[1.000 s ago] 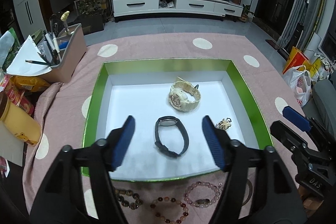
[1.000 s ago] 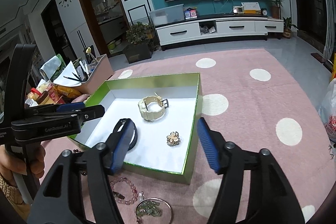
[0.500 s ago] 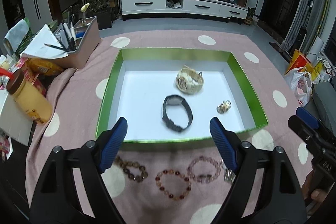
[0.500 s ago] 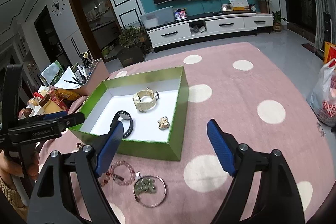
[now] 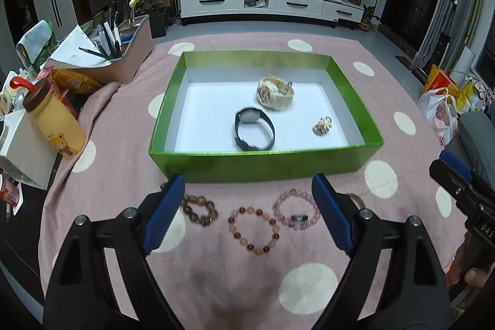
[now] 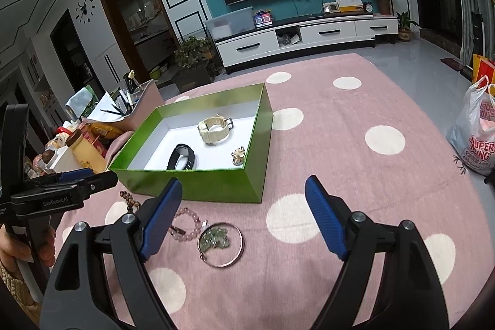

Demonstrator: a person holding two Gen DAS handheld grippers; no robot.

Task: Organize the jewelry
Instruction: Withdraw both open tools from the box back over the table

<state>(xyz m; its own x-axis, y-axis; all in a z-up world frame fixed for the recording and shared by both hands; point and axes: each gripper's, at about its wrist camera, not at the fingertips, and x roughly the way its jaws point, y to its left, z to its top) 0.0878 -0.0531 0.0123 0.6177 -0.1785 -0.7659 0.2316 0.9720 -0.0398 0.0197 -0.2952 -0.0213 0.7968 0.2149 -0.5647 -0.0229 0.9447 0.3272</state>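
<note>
A green box (image 5: 263, 166) with a white floor holds a cream watch (image 5: 275, 93), a black band (image 5: 255, 129) and a small gold brooch (image 5: 322, 125). In front of it on the pink cloth lie a brown bead bracelet (image 5: 198, 209), a red-orange bead bracelet (image 5: 254, 226) and a pink bead bracelet (image 5: 295, 212). My left gripper (image 5: 247, 206) is open and empty above these bracelets. My right gripper (image 6: 241, 212) is open and empty above a silver bangle with green stones (image 6: 221, 243), right of the box (image 6: 216, 184).
A yellow bottle (image 5: 55, 119), a white carton (image 5: 21, 156) and a pen holder (image 5: 120, 57) stand left of the box. A plastic bag (image 6: 476, 138) lies off the table's right edge. A TV cabinet (image 5: 269, 2) stands far behind.
Both grippers have pulled back from over the box toward the table's near edge, still open. The bracelets in front of the box have come into full view.
</note>
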